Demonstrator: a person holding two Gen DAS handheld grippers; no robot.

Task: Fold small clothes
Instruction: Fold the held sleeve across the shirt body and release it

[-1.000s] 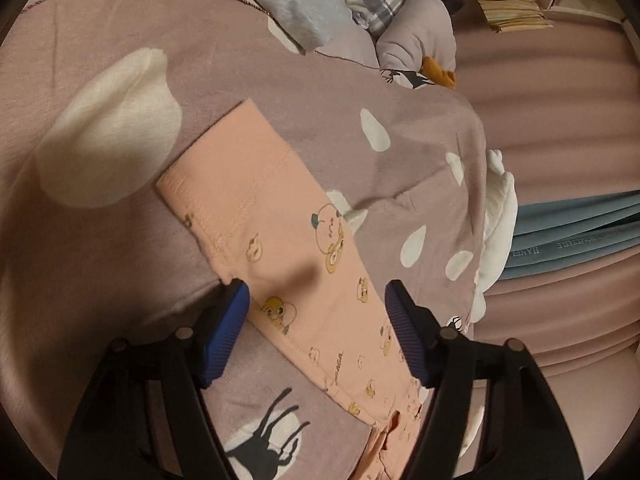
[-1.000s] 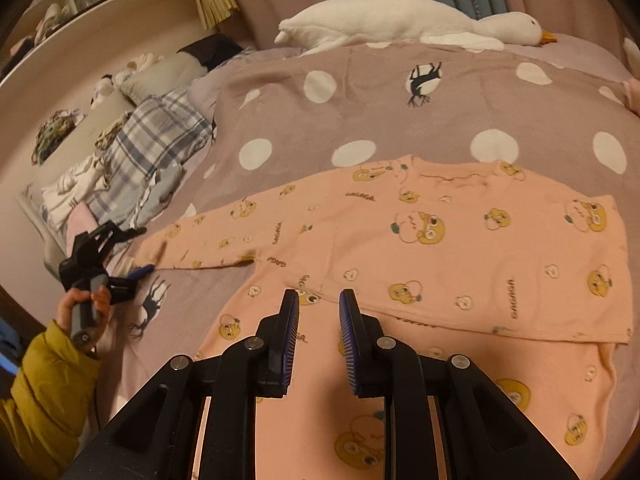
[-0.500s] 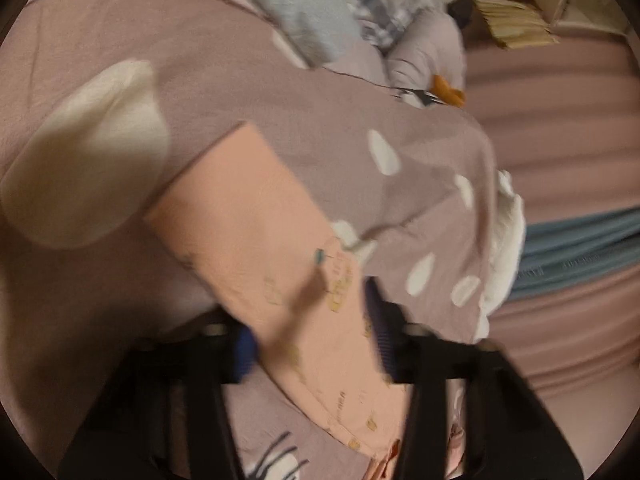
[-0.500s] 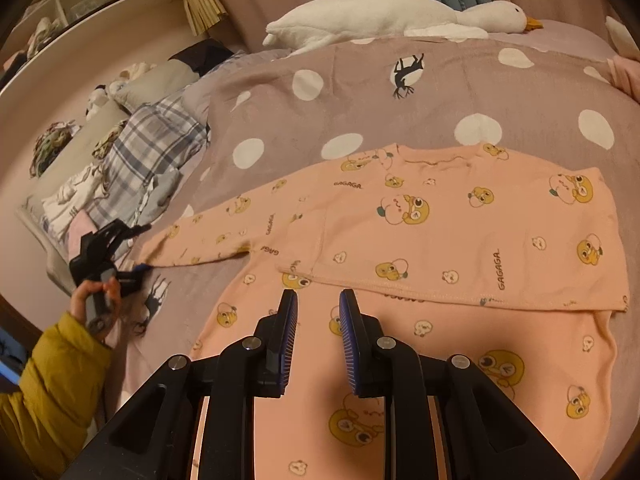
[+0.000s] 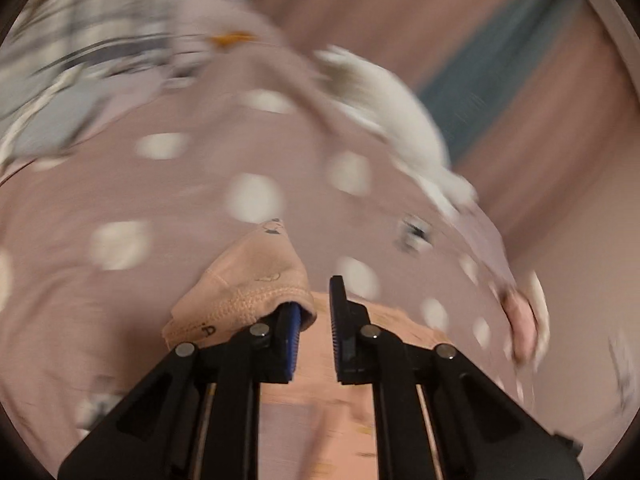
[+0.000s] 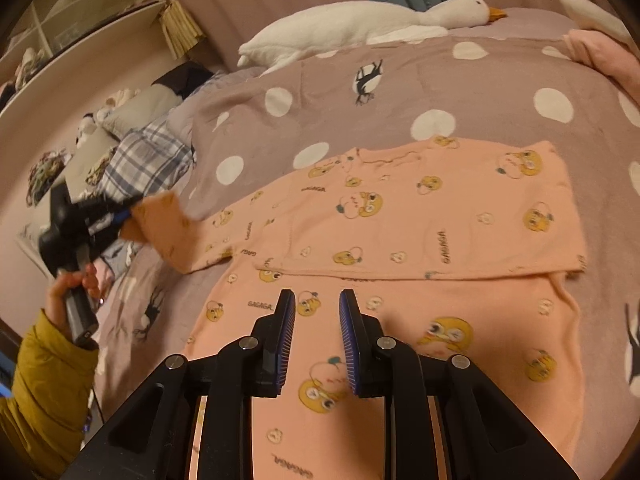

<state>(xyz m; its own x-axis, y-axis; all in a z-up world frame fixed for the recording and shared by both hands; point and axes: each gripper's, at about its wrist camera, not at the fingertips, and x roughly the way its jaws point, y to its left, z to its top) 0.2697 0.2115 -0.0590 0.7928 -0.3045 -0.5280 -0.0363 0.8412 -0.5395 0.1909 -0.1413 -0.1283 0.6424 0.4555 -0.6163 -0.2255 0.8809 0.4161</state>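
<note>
I operate two units over the bed (image 6: 400, 92). The pink top (image 6: 420, 220) lies flat on the dotted cover, its far side already folded across the body.

Change since one second ago: the left hand-held gripper (image 5: 312, 316) then stood wide astride the flat sleeve cuff (image 5: 248, 284). It is now narrowed, and the cuff is raised off the cover. In the left wrist view the cuff drapes over the left finger, with a gap showing between the pads, so I cannot confirm a full pinch there. In the right wrist view the left hand-held gripper (image 6: 120, 214) carries the cuff (image 6: 156, 216) clear of the bed, so I judge the cuff held. Heavy blur in the left view indicates fast travel.

The right hand-held gripper (image 6: 316, 312) hovers narrow and empty above the lower front of the top; its jaw gap is unchanged.

Meaning for the task: the sleeve fold is under way. Judgement: carry the cuff inward across the body, then release it flat. Risk: a partial hold may drop the cuff mid-swing.
</note>
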